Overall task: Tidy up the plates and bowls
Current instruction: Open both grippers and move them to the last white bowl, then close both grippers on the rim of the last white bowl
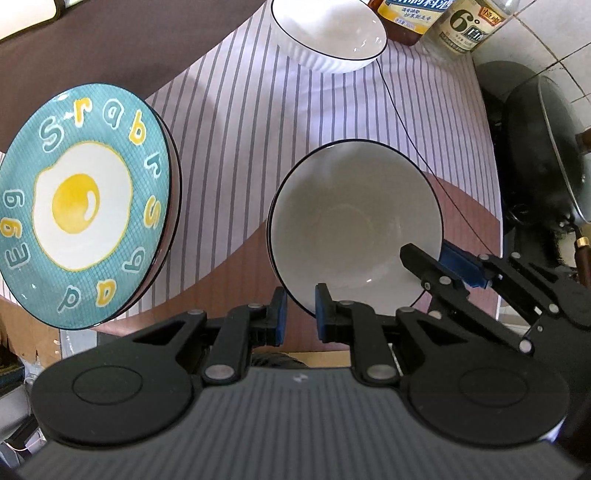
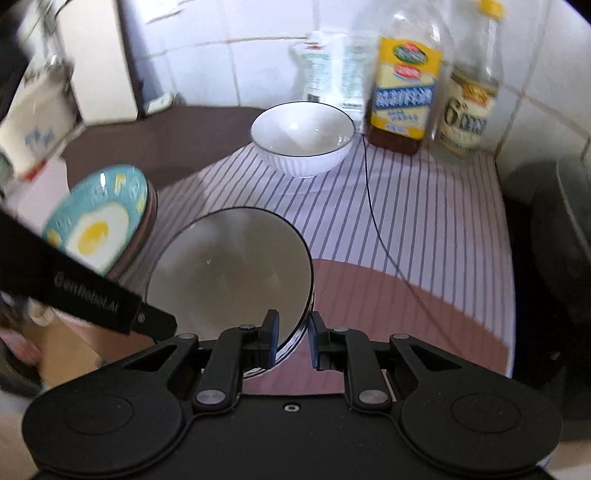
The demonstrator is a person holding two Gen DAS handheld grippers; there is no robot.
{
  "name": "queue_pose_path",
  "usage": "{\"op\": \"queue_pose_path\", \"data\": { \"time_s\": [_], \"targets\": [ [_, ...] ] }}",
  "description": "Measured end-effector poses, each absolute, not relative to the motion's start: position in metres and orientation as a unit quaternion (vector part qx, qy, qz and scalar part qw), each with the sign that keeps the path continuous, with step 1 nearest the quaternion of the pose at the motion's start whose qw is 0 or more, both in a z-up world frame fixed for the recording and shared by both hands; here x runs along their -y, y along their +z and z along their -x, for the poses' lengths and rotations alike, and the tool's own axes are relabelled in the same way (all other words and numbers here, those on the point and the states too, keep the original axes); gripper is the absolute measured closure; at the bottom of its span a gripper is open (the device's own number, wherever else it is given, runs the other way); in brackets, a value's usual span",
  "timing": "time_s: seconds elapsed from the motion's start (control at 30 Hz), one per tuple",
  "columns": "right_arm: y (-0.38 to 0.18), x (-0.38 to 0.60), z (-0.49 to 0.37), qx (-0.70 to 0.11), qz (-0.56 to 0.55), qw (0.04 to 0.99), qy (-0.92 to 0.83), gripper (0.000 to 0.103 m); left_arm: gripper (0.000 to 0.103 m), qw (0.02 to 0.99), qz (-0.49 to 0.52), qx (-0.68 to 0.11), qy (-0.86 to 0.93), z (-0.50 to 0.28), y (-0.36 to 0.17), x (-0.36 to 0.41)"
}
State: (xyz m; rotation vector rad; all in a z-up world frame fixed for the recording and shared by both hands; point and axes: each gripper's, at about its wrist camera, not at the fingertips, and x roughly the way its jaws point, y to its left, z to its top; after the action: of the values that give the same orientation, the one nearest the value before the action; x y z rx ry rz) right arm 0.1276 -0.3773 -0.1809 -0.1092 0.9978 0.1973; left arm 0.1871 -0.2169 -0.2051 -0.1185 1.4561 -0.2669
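A white bowl with a dark rim [image 1: 354, 225] is held tilted above the striped cloth. My left gripper [image 1: 300, 314] straddles its near rim with a small gap at the pads. My right gripper [image 2: 293, 343] grips the same bowl [image 2: 229, 273] by its rim; its fingers [image 1: 424, 266] also show in the left wrist view. A second white bowl [image 1: 328, 33] [image 2: 303, 138] stands at the far end of the cloth. A teal plate with a fried-egg picture [image 1: 81, 206] [image 2: 96, 221] lies at the left on top of another plate.
Two bottles [image 2: 406, 92] stand at the back by the tiled wall. A dark pan [image 1: 546, 155] sits at the right. A thin black cable [image 2: 373, 218] runs across the striped cloth [image 1: 258, 147]. A white jug [image 2: 33, 122] is at the far left.
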Motion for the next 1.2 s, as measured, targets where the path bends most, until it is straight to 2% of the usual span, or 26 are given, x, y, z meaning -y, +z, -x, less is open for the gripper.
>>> {"op": "queue_pose_path", "data": {
  "time_s": [0.17,0.33,0.5,0.77,0.93,1.0,1.1,1.2],
  "targets": [
    [-0.182,0.368,-0.125,-0.469,0.103,0.871,0.099,0.078,0.087,0.739,0.051,-0.661,-0.120,-0.189,-0.199,0.213],
    [-0.171,0.377,-0.117,-0.449,0.078,0.883,0.112,0.074,0.085,0.743,0.060,-0.654,-0.130,-0.192,-0.179,0.201],
    [-0.150,0.393,-0.117,-0.424,0.011,0.896,0.128,0.071,0.083,0.754,0.074,-0.635,-0.150,-0.206,-0.155,0.185],
    [-0.138,0.402,-0.143,-0.439,-0.097,0.884,0.125,0.064,0.078,0.788,0.068,-0.588,-0.171,-0.243,-0.126,0.167],
    [-0.138,0.402,-0.171,-0.458,-0.155,0.869,0.106,0.050,0.071,0.794,0.064,-0.573,-0.192,-0.276,-0.122,0.161],
    [-0.143,0.409,-0.186,-0.466,-0.212,0.855,0.083,0.044,0.066,0.799,0.055,-0.566,-0.194,-0.292,-0.124,0.161],
    [-0.151,0.423,-0.205,-0.467,-0.289,0.833,0.063,0.042,0.062,0.804,0.041,-0.559,-0.201,-0.317,-0.134,0.167],
    [-0.162,0.430,-0.225,-0.460,-0.315,0.829,0.031,0.041,0.058,0.802,0.026,-0.560,-0.207,-0.340,-0.150,0.177]
  ]
}}
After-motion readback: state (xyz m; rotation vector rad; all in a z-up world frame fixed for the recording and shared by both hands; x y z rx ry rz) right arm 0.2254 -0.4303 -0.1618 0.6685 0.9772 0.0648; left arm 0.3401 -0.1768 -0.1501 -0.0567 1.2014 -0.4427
